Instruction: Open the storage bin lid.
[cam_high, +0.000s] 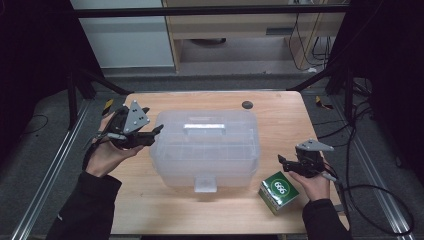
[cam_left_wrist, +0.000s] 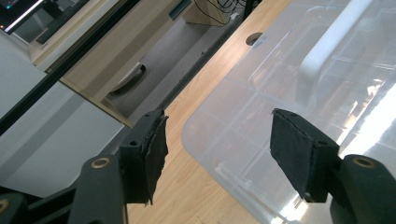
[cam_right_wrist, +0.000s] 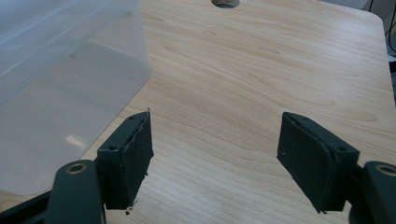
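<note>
A translucent plastic storage box with a white handle on its lid stands shut in the middle of the wooden table. My left gripper hovers at the box's left end, jaws open, tips close to its upper corner. In the left gripper view the box lies just beyond the open left gripper, nothing between the pads. My right gripper is held to the right of the box, open and empty. In the right gripper view the right gripper looks over bare table with the box's wall at the left.
A small green carton with a white label sits near the table's front right, just in front of my right hand. A dark cable hole is at the table's far edge. Cables trail on the floor at the right.
</note>
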